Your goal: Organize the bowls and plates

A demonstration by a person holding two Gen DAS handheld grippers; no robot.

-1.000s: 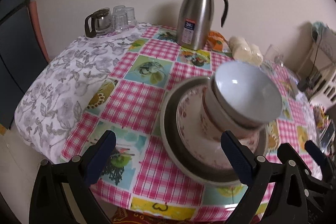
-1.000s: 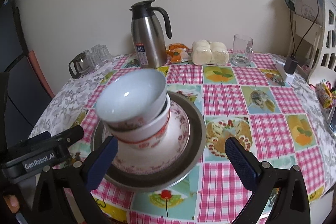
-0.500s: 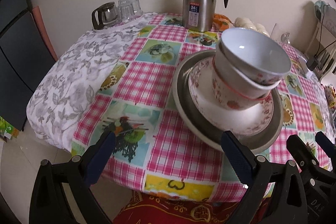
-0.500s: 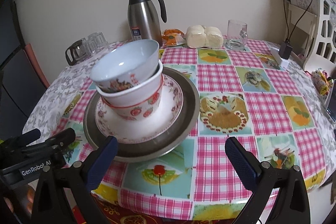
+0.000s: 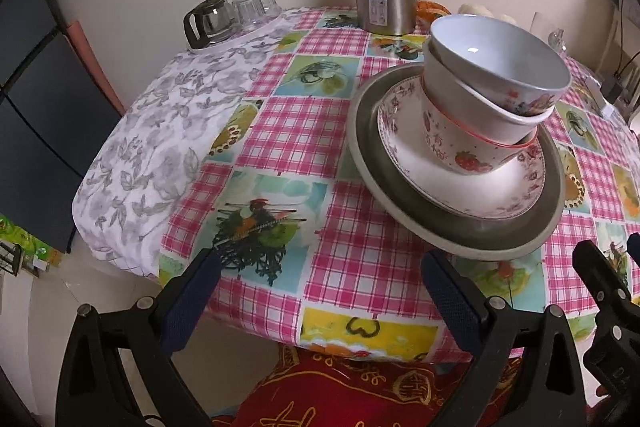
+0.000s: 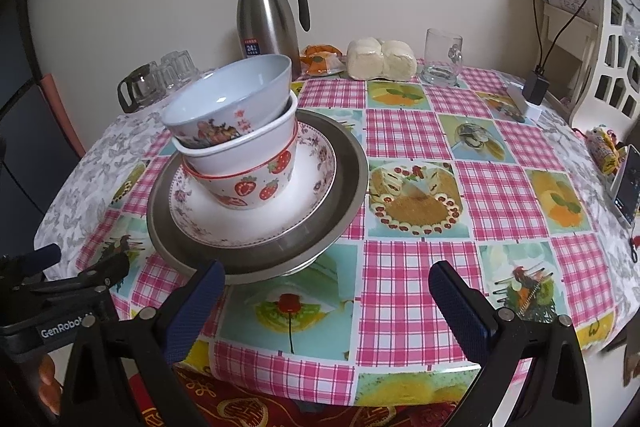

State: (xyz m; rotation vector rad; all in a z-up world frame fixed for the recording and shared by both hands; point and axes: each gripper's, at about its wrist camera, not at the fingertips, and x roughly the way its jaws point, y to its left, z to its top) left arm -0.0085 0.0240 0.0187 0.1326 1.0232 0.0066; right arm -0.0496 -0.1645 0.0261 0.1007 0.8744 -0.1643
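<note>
Bowls: pale-blue bowl (image 6: 236, 95) nested tilted in strawberry bowl (image 6: 256, 171) | on floral plate (image 6: 304, 203) in metal dish (image 6: 348, 179), left-centre of right wrist frame, on checked tablecloth (image 6: 500, 195) | left gripper (image 5: 320, 295) jaws wide apart, holds nothing | right gripper (image 6: 328, 303) same, low in frame | thermos (image 6: 268, 23) upper centre.

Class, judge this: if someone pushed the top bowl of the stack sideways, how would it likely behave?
The top bowl sits tilted inside the strawberry bowl, so it would probably rock or slide out. Its glossy surface suggests it is slippery. It looks hard, perhaps ceramic, so a fall onto the floral plate might chip it.
</note>
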